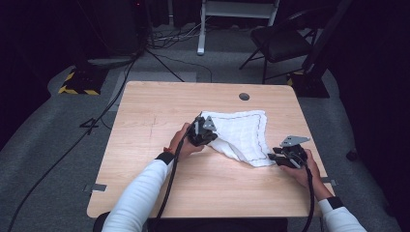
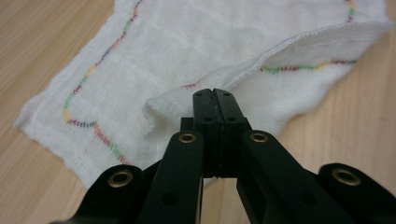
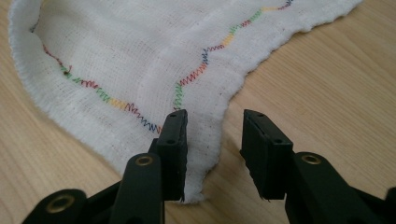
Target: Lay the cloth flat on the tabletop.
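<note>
A white cloth (image 1: 241, 133) with a wavy multicoloured stitched border lies on the wooden table (image 1: 154, 101), right of centre. At the cloth's left edge my left gripper (image 1: 202, 133) is shut on a raised fold; in the left gripper view the jaws (image 2: 215, 93) meet with the cloth (image 2: 187, 46) pinched at their tips. My right gripper (image 1: 273, 157) rests at the cloth's near right corner. In the right gripper view its jaws (image 3: 215, 126) stand apart, and the corner of the cloth (image 3: 130, 60) lies between them, unpressed.
A round cable hole (image 1: 244, 96) sits near the table's far edge. Beyond the table stand a dark folding chair (image 1: 280, 41), a white stand (image 1: 203, 29) and a yellow-and-black striped base (image 1: 77, 84). Cables run across the grey floor at the left.
</note>
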`<state>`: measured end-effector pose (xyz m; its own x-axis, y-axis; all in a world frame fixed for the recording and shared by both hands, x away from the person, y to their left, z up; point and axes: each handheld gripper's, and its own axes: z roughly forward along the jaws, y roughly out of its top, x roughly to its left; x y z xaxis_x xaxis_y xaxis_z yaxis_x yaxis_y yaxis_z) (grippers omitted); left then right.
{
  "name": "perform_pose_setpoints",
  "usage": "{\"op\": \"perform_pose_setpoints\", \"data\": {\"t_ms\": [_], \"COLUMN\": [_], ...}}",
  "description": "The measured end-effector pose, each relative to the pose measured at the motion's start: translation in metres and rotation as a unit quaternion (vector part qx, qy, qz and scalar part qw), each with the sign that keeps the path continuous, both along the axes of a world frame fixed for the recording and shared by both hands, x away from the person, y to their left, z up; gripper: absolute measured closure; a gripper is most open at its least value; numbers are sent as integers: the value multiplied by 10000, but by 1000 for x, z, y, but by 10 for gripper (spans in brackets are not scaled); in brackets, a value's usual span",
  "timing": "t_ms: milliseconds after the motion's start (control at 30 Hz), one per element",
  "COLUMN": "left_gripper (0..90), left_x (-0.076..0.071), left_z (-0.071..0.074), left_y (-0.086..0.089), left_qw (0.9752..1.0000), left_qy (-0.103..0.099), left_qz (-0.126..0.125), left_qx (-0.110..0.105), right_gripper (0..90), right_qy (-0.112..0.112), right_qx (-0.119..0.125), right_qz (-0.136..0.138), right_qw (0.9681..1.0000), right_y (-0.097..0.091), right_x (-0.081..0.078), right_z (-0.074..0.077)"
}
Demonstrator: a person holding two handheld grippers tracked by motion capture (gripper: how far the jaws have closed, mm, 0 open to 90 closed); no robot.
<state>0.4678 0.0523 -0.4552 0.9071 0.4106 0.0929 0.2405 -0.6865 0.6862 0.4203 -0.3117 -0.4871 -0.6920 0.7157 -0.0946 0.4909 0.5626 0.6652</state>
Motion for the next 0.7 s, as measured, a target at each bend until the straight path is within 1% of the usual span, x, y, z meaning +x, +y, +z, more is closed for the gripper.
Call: {"op": "perform_pose_setpoints", "data": {"t_ms": [100,167,233,267,333,367,467,533,600,633,700], "left_gripper": [894,893,893,893,894,894,893,894,896,899,899], "left_x": [-13,-24,-36,-42,-53,-58,-71,-77,-84,-88,-94], "left_z": [2,2,3,3,2,1,-4,-6,-9,-11,-15], "left_y": [12,20,27,30,35,37,42,45,49,51,55], "left_qw": [9999,9998,9997,9996,9993,9991,9984,9977,9972,9968,9965], "left_qy": [83,136,157,180,243,277,368,447,541,578,630], "left_qz": [-44,-91,-163,-214,-288,-332,-437,-502,-512,-544,-532], "left_qx": [-44,-93,-73,-100,-35,-25,35,59,48,100,141], "right_gripper": [607,600,600,600,597,597,593,591,586,589,595], "right_qy": [-4,25,-15,-12,-44,-44,7,39,52,76,96], "right_qx": [-52,-82,-157,-178,-257,-260,-246,-279,-264,-248,-243], "right_qz": [47,60,74,75,131,138,167,175,182,177,160], "right_qw": [10000,9999,9998,9998,9996,9996,9996,9995,9995,9995,9995], "right_y": [0,0,2,2,3,3,3,3,1,0,-2], "right_x": [-6,-10,-16,-18,-22,-25,-30,-35,-41,-42,-49], "right_z": [1,1,2,2,3,3,3,4,5,5,4]}}
